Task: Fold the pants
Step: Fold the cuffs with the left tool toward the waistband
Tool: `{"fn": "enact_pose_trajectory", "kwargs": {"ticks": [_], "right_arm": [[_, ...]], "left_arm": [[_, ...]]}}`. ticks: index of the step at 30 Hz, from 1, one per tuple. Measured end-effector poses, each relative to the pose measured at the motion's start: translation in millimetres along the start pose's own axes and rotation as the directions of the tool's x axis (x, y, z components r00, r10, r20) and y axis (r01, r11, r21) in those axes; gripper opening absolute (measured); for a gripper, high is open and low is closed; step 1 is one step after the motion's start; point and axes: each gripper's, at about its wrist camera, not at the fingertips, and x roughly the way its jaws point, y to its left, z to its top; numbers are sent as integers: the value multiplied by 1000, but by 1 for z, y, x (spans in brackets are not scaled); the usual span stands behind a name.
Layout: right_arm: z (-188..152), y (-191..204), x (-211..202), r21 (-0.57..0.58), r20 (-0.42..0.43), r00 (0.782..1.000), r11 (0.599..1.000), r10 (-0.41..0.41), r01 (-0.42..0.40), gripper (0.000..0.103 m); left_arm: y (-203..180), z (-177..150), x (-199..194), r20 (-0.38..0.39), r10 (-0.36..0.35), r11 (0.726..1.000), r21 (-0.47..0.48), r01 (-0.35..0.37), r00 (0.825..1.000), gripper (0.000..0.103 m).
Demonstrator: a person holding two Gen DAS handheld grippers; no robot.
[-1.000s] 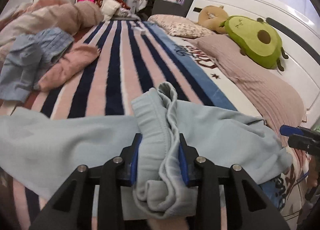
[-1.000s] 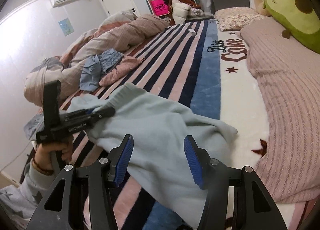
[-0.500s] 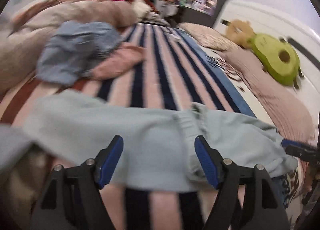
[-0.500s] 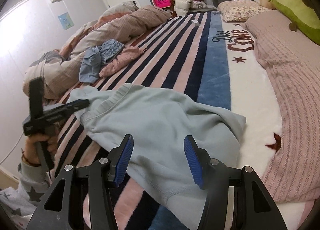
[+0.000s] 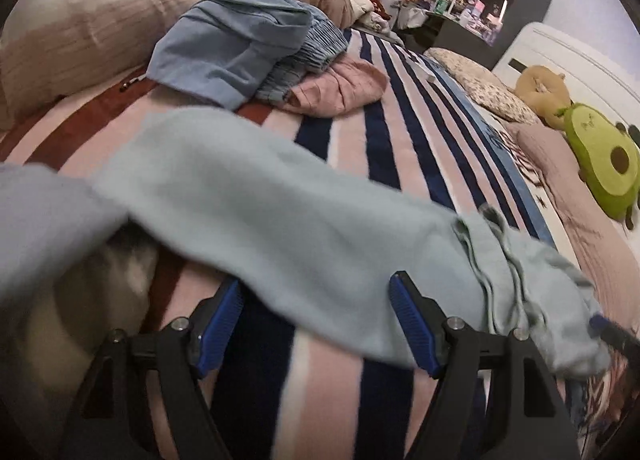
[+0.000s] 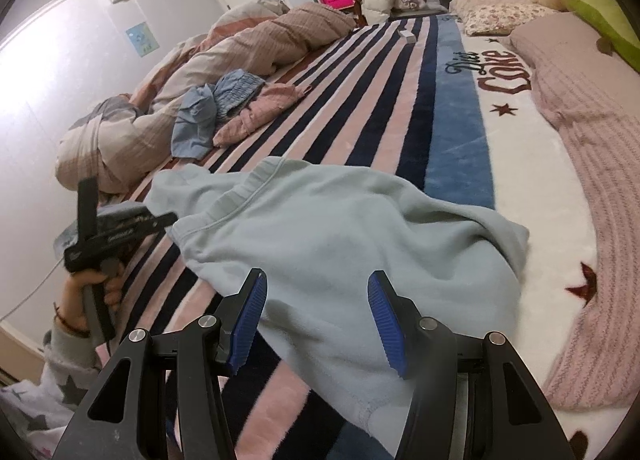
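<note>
The pale blue pants (image 5: 304,232) lie across the striped blanket (image 5: 380,148), one leg stretching left and the bunched waistband at the right. My left gripper (image 5: 316,324) is open and empty, just in front of the leg. In the right wrist view the pants (image 6: 344,236) lie rumpled, ribbed waistband toward the left. My right gripper (image 6: 316,320) is open and empty, its fingers over the near part of the pants. The left gripper shows there too (image 6: 160,220), beside the waistband. The right gripper's tip (image 5: 600,322) shows at the pants' right end.
A pile of blue and pink clothes (image 5: 256,56) lies beyond the pants, a bundled duvet (image 6: 224,72) behind it. A pink knit blanket (image 6: 592,164), pillows and an avocado plush (image 5: 604,164) lie along the right. Shelves and clutter stand at the far end.
My left gripper let go of the waistband, opened, and moved back and left along the pant leg. The waistband dropped onto the bed. My right gripper stayed open and shifted little.
</note>
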Motion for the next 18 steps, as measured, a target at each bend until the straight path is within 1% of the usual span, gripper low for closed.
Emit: {"fn": "enact_pose_trajectory", "kwargs": {"ticks": [6,7,8,9,11,12,13,14,18], "right_arm": [[1,-3,6,15,0,1000,1000,7,-7,49],[1,-4,7,16,-1,1000,1000,8,-8,49],[1,-4,7,16,-1,1000,1000,9,-9,49],[1,-4,8,17,-2,1000,1000,10,-10,49],[1,-3,8,16,-2,1000,1000,11,-11,49],[1,-3,7,17,-1,1000,1000,12,-12,49],[1,-3,8,20,0,1000,1000,12,-12,49],[1,-4,7,21,1,1000,1000,14,-14,49],[0,-5,5,27,6,1000,1000,16,-16,49]], "left_arm": [[7,30,29,17,-12,998,-67,13,1000,70],[8,35,32,29,-4,997,-74,7,1000,69],[8,38,34,35,2,997,-77,1,999,60],[8,43,36,43,18,996,-84,-14,999,53],[8,50,41,45,23,996,-90,-19,999,31],[7,51,41,50,27,996,-80,-23,998,26],[5,52,39,59,27,997,-70,-23,998,19],[2,52,36,71,24,998,-57,-20,997,14],[-13,55,15,132,29,1000,3,-30,991,12]]}}
